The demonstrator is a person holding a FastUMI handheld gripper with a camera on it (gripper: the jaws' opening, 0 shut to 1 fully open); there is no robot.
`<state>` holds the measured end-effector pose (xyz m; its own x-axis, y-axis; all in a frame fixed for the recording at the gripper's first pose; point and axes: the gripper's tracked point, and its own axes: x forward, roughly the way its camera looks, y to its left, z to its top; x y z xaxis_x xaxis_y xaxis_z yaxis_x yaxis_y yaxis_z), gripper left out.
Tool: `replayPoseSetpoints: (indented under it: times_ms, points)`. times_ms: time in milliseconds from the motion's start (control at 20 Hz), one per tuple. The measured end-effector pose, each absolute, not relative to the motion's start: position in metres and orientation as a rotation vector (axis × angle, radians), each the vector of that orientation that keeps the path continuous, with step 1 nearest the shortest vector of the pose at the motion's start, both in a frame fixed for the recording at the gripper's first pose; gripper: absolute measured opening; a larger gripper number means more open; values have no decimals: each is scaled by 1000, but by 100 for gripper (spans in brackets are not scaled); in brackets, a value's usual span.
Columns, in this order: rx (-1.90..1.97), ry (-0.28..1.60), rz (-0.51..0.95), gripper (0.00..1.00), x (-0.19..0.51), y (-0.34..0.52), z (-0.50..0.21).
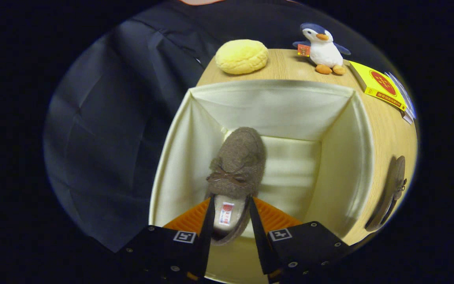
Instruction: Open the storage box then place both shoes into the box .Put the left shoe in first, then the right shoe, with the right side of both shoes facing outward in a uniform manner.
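brown fuzzy shoe inside open cream box | second shoe outside on table

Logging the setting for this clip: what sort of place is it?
Likely a staged recording booth: dark cloth wall, wooden table with plush penguin. Hand-held gripper holds a shoe.

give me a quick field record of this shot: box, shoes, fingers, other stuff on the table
box: cream storage box, open, on the wooden table
shoe in fingers: brown slipper, toe pointing down into the box, heel up between the fingers
fingers: gripper closed on the slipper's heel end, one finger on each side
second shoe: matching slipper lying on the table just outside the box's wall
other items: yellow bun-shaped cushion, plush penguin, yellow book, all beyond the box
stage: first shoe going in, second not yet picked up
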<state>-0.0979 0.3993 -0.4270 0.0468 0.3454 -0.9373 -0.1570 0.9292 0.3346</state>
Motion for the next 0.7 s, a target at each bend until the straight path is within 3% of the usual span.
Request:
replayPoseSetpoints:
  times_ms: [350,500,700]
  points:
    - [218,1253,489,79,-84,341,-346]
    - [177,1163,449,90,-76,289,-336]
    - [114,1086,370,98,-78,215,-328]
